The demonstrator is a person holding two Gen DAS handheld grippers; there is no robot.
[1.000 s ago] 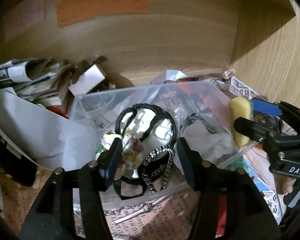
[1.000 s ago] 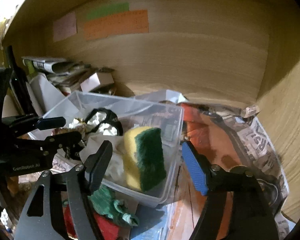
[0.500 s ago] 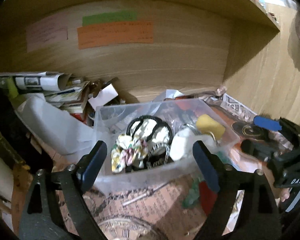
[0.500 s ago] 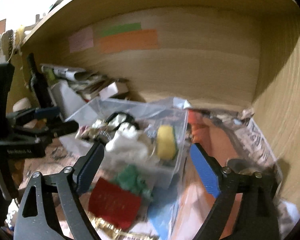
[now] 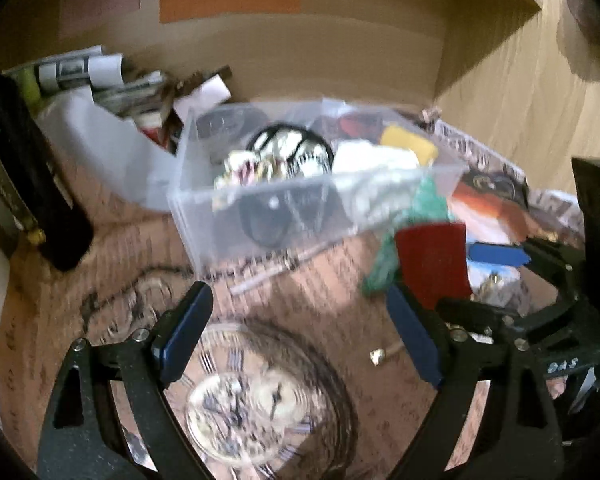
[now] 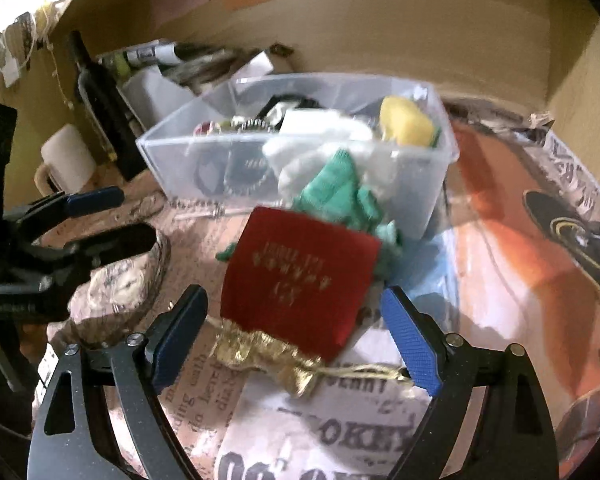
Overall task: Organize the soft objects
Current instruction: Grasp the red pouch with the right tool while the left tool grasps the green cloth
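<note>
A clear plastic bin (image 6: 432,168) (image 5: 204,236) holds a yellow sponge (image 6: 406,126) (image 5: 410,148), a white cloth (image 6: 324,136), scrunchies and black hair bands (image 5: 288,152). In front of it lie a green cloth (image 6: 336,196) (image 5: 384,264) and a red pouch (image 6: 300,276) (image 5: 432,260) with a gold tassel (image 6: 268,354). My right gripper (image 6: 296,336) is open and empty, its jaws to either side of the red pouch's near end. My left gripper (image 5: 300,332) is open and empty over the table, left of the pouch.
The table is covered in printed paper with a clock face (image 5: 244,396). Rolled newspapers and boxes (image 5: 100,76) are piled at the back left. A white mug (image 6: 66,160) stands left. Wooden walls close the back and right.
Both grippers have pulled back from the bin and lowered toward the table. The right gripper let go of the yellow sponge, which now lies in the bin. The left jaws have opened wider.
</note>
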